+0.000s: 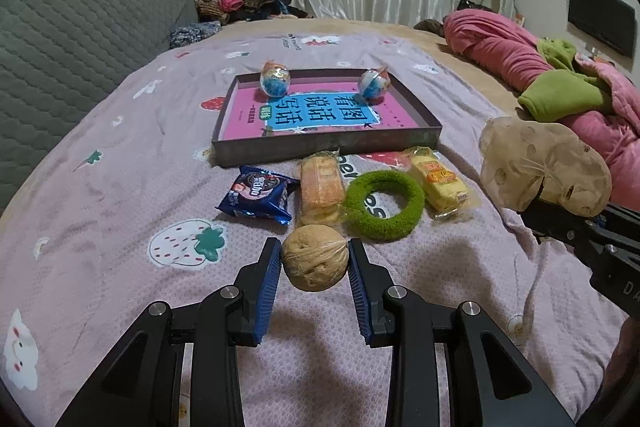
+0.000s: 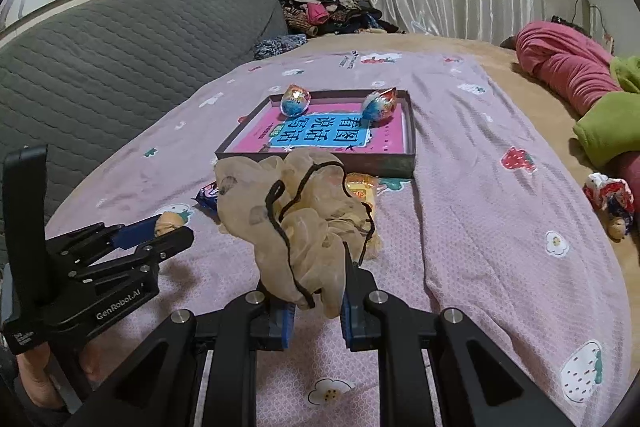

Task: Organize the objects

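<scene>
Both claws loaded, box straight ahead of both.

My left gripper (image 1: 314,263) is clamped on the walnut (image 1: 314,258); my right gripper (image 2: 318,291) is clenched on the beige scrunchie (image 2: 296,223). The open box (image 1: 428,131) lies dead fwd past the snack row, long axis running L-R w/ two foil eggs at its far wall; left claw looks a bit nearer, imo.

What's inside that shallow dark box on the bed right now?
The box holds a pink and blue book lying flat, with two foil-wrapped egg toys, one at the far left, one at the far right. Whatever lies under the book is hidden.
</scene>
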The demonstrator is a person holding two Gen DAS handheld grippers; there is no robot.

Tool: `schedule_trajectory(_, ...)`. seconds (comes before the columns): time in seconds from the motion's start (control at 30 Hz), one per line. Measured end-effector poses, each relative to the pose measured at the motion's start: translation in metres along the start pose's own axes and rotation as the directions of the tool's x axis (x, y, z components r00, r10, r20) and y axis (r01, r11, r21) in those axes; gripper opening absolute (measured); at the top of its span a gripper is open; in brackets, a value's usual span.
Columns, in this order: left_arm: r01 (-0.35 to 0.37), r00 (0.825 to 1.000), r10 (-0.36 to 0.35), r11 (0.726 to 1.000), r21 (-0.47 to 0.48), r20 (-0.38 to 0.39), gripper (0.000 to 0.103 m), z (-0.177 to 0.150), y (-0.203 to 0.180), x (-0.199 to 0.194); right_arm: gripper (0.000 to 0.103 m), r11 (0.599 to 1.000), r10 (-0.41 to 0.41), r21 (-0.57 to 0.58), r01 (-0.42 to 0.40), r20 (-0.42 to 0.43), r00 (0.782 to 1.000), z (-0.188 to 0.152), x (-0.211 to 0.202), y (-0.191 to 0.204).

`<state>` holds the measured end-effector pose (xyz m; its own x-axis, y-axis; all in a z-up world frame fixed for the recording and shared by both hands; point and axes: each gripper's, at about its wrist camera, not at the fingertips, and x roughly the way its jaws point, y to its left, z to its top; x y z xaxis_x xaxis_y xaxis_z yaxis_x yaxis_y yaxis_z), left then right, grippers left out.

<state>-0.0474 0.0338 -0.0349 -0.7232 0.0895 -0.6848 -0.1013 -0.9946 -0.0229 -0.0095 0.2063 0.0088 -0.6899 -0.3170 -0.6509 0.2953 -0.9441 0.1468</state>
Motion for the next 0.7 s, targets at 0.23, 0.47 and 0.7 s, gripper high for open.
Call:
schedule_trajectory(0.23,-0.004,1.0,0.004,1.0,-0.027,0.01,0.035,0.0,0.007,-0.011,0.018,1.0,-0.016,0.002,0.016,0.022,1.0,0.0,-0.007,0.007)
schedule_trajectory(0.47,-0.008,1.0,0.009,0.998,-0.059,0.017,0.035,0.001,0.016,-0.027,0.018,1.0,-0.023,0.018,0.022,0.052,0.998,0.002,-0.025,0.013)
schedule_trajectory(0.7,-0.009,0.999,0.013,0.996,-0.09,0.047,0.035,0.007,0.026,-0.049,0.018,1.0,-0.01,0.024,0.008,0.088,0.996,0.009,-0.043,0.023)
